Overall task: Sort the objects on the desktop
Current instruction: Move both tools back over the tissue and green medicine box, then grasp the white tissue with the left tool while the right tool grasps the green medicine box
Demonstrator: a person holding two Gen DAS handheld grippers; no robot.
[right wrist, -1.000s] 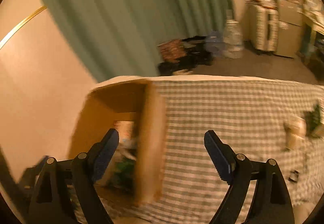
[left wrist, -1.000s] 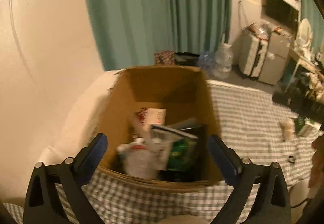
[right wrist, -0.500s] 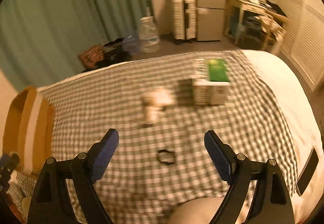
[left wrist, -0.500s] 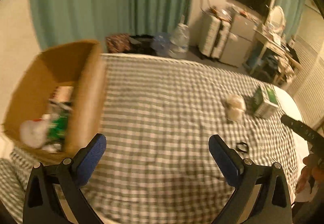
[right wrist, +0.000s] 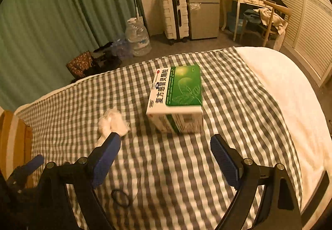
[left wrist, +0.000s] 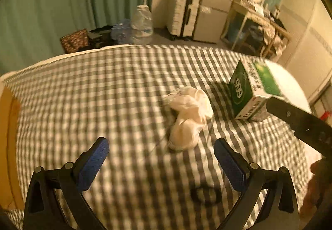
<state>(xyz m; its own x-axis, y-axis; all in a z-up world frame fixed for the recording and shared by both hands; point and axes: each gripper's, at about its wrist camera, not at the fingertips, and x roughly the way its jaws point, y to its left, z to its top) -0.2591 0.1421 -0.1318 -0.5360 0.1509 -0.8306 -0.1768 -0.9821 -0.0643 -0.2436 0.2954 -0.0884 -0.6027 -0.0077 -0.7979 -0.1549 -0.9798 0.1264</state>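
Green-and-white box (right wrist: pixel 176 97) (label "999", Chinese print) lies beyond the wide-spread, empty right gripper (right wrist: pixel 165 158).

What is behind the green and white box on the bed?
Behind the box the checked sheet runs to the bed's far edge, then bare floor, a white suitcase and a small fridge. The strip of sheet right behind the box is hidden.

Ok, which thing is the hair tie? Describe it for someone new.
On the grey-and-white checked bedspread, look nearer than the green-and-white cardboard medicine box and the crumpled white plastic bag. The thin black elastic ring lies flat there, the only dark loop.
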